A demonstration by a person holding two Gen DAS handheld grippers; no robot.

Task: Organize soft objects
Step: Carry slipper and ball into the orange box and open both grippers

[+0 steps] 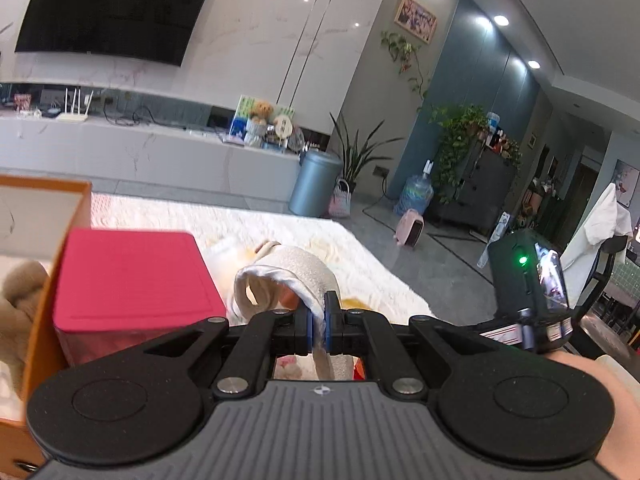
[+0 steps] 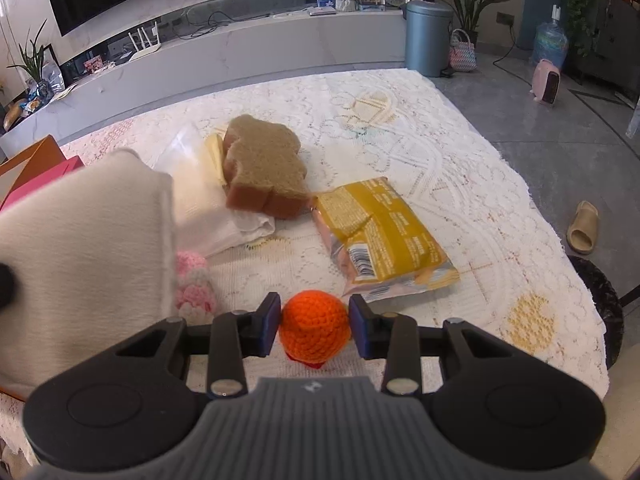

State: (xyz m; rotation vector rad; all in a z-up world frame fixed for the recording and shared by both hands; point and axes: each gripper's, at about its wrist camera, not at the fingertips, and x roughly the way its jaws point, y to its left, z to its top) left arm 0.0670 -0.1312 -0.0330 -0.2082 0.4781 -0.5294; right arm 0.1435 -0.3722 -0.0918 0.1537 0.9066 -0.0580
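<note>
My left gripper [image 1: 319, 330] is shut on a white cloth [image 1: 292, 276] and holds it up above the table, beside a pink box [image 1: 132, 284] inside an orange box [image 1: 60, 232]. The same cloth [image 2: 80, 248] hangs large at the left of the right wrist view. My right gripper [image 2: 314, 326] is shut on an orange crocheted ball [image 2: 314, 330], just above the lace tablecloth [image 2: 460, 184]. A pink and white crocheted piece [image 2: 194, 280] lies just left of it.
A bread-shaped brown sponge [image 2: 262, 168] rests on folded white cloth [image 2: 224, 216]. A yellow snack packet [image 2: 380, 232] lies right of it. A beige plush toy [image 1: 16, 300] sits in the orange box. The table edge drops to the floor on the right.
</note>
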